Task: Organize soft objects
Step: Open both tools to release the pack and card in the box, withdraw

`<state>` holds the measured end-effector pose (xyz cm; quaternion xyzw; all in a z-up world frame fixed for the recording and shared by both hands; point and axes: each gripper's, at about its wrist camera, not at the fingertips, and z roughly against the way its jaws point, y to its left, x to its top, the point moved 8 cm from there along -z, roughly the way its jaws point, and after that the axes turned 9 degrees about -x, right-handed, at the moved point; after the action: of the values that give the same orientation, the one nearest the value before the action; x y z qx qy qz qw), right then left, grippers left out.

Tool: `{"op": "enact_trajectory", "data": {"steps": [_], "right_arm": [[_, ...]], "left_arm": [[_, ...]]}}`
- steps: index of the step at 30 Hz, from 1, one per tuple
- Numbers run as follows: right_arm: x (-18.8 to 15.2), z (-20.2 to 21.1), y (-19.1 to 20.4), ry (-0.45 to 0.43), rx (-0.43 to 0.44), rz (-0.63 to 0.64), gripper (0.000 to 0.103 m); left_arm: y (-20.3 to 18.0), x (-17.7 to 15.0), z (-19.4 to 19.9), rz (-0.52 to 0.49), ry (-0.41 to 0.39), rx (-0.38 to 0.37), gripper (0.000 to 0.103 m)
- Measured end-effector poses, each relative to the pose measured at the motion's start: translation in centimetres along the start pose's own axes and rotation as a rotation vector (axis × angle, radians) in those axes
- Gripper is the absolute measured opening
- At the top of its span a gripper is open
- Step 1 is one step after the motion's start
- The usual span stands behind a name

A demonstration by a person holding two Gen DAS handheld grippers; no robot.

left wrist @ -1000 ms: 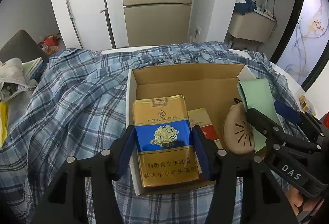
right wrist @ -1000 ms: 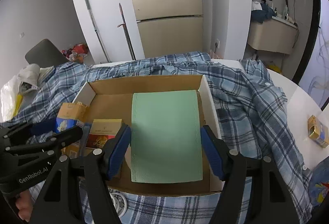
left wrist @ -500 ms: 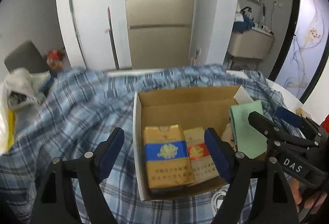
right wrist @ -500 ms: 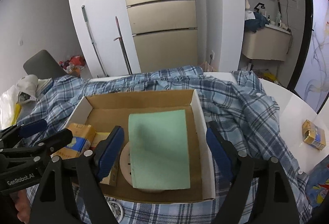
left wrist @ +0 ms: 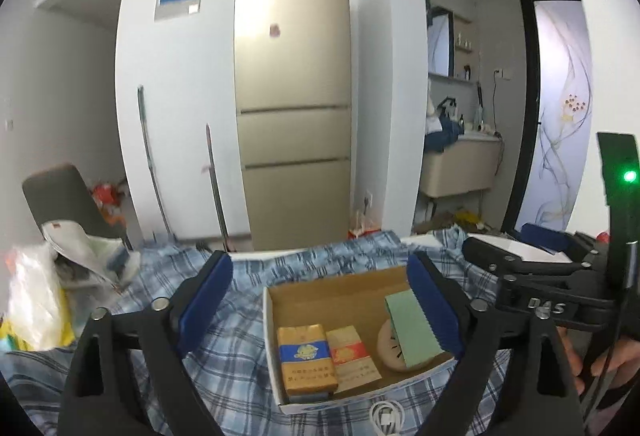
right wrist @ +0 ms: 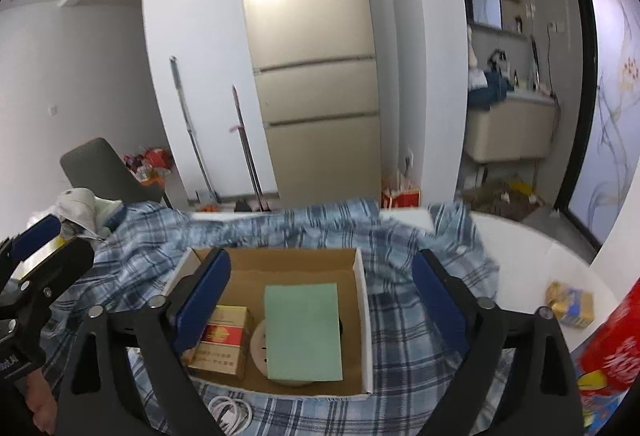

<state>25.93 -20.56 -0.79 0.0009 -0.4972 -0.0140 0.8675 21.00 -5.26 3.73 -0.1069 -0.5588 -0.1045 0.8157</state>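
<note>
Cardboard box [left wrist: 340, 300]: shallow, open-topped, brown inside with white outer walls; sits on the plaid cloth at lower centre of both views.

Contents, left to right in the left wrist view:
- Gold-and-blue cigarette pack [left wrist: 306, 358], soft-sided, lying flat against the box's left wall.
- Gold-and-red cigarette pack [left wrist: 352, 354], flat, touching the first pack's right edge.
- Round cream disc [left wrist: 390, 350] with dark slits, mostly covered.
- Pale green sheet [right wrist: 304, 332], plain rectangle, resting on the disc, in the box's right half.

Blue-and-white plaid cloth [left wrist: 224, 364]: rumpled, spread under and around the box.

White cable [right wrist: 232, 410]: coiled, on the cloth just in front of the box.

Left gripper [left wrist: 320, 312]: blue-padded fingers spread wide apart, holding nothing, raised above the box.

Right gripper [right wrist: 320, 308]: fingers likewise wide apart, holding nothing, above the box.

Gold pack [right wrist: 570, 304]: lies apart on the white table [right wrist: 520, 268], right edge of the right wrist view.
</note>
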Motion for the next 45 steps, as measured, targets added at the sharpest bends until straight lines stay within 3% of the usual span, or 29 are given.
{"op": "enact_trajectory", "data": {"steps": [2, 9, 14, 22, 28, 41, 45], "right_arm": [[0.5, 2.0, -0.1, -0.045, 0.003, 0.004, 0.099], [-0.1, 8.6, -0.1, -0.214, -0.051, 0.056, 0.103], [-2.4, 11.4, 0.3, -0.256, -0.011, 0.079, 0.103], [-7.2, 11.0, 1.5, -0.143, 0.090, 0.088, 0.103], [-10.6, 9.4, 1.5, -0.103, 0.083, 0.105, 0.103], [-12.6, 7.6, 2.1, 0.003, 0.127, 0.117, 0.103], [-14.1, 7.0, 3.4, 0.104, 0.183, 0.169, 0.103]], "left_arm": [[-0.5, 0.2, 1.5, -0.016, -0.015, -0.007, 0.102], [-1.0, -0.8, 6.8, -0.038, -0.123, -0.011, 0.103], [-0.7, -3.3, 8.9, -0.003, -0.102, -0.074, 0.103], [-0.3, -7.5, 9.7, 0.009, -0.100, -0.085, 0.103], [-0.7, -10.3, 8.5, -0.017, -0.054, -0.102, 0.103], [-0.1, -11.0, 7.7, 0.019, -0.030, -0.109, 0.103], [-0.1, -11.0, 7.7, 0.013, -0.027, -0.093, 0.103]]}}
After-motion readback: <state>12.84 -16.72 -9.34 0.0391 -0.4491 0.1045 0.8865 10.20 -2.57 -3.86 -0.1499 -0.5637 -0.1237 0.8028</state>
